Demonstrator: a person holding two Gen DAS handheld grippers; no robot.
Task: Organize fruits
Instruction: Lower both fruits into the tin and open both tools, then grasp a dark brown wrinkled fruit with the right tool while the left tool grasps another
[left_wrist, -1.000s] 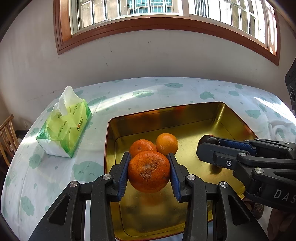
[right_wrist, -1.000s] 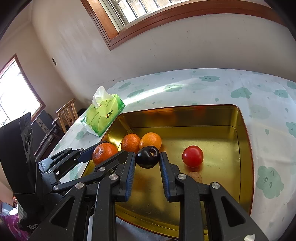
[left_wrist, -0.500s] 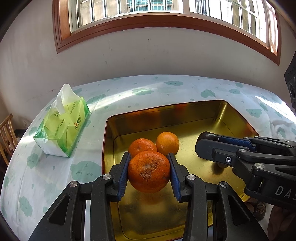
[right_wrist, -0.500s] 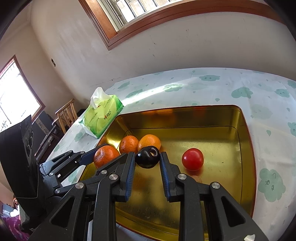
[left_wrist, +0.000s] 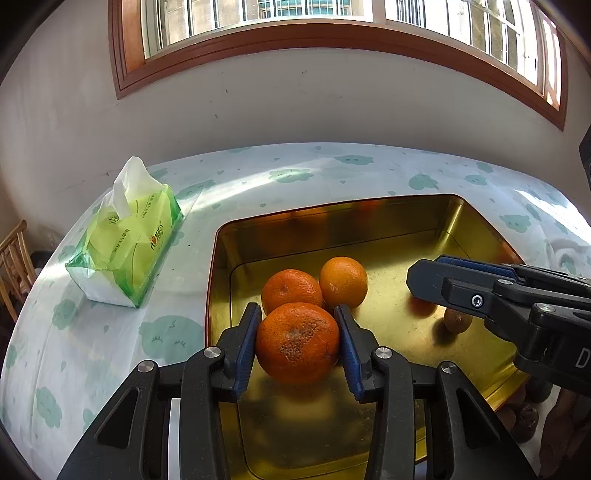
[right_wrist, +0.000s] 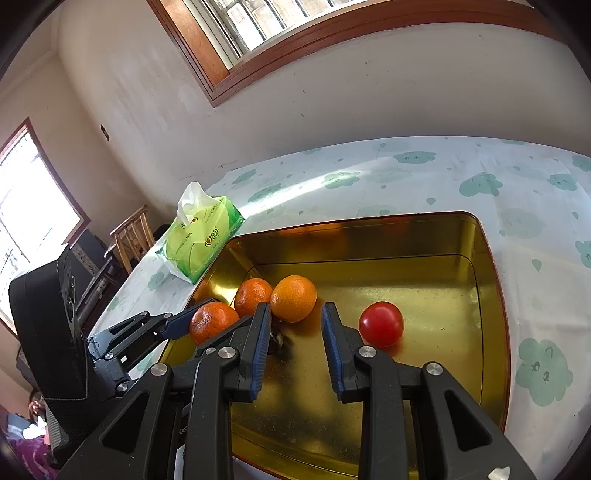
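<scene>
Two oranges, a tomato and a dark fruit already lie in the gold tray on the bench, right tongs just parted and empty, while left tongs clamp a third orange just above it, unreleased.

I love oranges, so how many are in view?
3: one orange between the left fingers, two touching in the gold tray behind it. More could be hidden.
</scene>
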